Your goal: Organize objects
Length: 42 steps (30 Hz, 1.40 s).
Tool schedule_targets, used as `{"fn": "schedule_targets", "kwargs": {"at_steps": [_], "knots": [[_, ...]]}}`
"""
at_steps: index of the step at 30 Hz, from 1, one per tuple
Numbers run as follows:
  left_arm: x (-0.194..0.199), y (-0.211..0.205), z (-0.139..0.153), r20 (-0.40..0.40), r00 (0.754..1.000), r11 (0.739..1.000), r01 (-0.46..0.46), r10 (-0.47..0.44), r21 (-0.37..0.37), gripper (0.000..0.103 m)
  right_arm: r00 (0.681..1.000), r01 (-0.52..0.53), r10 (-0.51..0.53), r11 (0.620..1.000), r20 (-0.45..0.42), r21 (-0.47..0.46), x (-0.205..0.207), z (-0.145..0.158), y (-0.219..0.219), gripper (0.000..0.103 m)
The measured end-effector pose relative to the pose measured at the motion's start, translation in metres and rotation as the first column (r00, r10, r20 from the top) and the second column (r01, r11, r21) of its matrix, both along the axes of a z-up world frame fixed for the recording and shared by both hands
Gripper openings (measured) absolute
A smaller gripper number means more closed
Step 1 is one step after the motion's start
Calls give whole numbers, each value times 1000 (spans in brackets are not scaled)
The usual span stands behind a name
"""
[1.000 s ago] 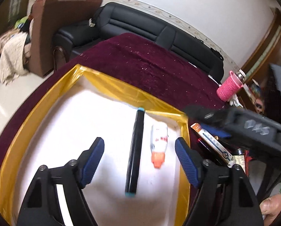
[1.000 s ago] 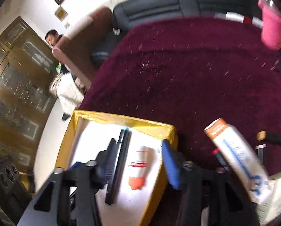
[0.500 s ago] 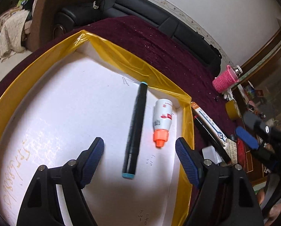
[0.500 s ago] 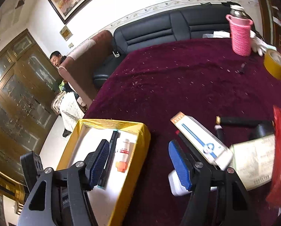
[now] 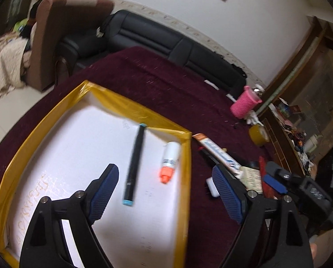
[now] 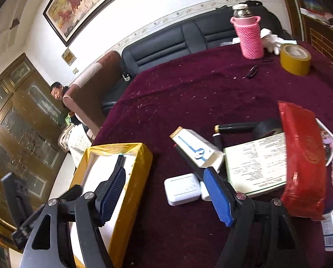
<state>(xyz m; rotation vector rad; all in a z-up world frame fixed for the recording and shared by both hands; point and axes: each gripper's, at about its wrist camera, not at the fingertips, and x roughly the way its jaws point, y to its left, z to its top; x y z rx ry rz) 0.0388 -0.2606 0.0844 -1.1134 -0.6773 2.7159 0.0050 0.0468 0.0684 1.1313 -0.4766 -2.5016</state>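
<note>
Hovering wide and empty, jaws just opening: right claw (image 6: 166, 198) nearing the clutter.
Lying just beyond its fingertips, slightly right, long axis running left-right: white case (image 6: 181, 191); left claw (image 5: 164, 195), also wide, idling over the yellow box (image 5: 186, 178).

Hidden, cropped and blurred parts

The near end of the yellow-rimmed box (image 5: 188, 178) is cut off by the lower edge of the left wrist view; in the right wrist view its contents are largely masked by the right claw (image 6: 166, 192). The black marker (image 5: 134, 167) is smeared by motion. The print on the leaflet (image 6: 255, 163) cannot be read.
</note>
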Motion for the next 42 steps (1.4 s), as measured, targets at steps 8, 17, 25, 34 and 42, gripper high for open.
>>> {"fn": "schedule_targets", "kwargs": {"at_steps": [8, 17, 25, 34, 42], "knots": [[2, 46, 22, -40, 990, 988, 133, -136, -74, 88, 988, 129, -125, 991, -94, 35, 23, 6, 53, 80], [-34, 100, -1, 66, 985, 981, 164, -158, -102, 88, 944, 307, -306, 952, -122, -13, 27, -6, 145, 87], [-90, 134, -45, 232, 970, 995, 91, -77, -47, 88, 915, 374, -381, 924, -128, -76, 18, -24, 188, 87], [-112, 149, -61, 324, 944, 989, 97, -57, -108, 63, 923, 359, -369, 928, -113, -97, 15, -33, 196, 87], [-108, 151, -53, 311, 950, 968, 73, 6, -240, 63, 934, 325, -331, 943, -131, -63, 17, -34, 184, 90]]}}
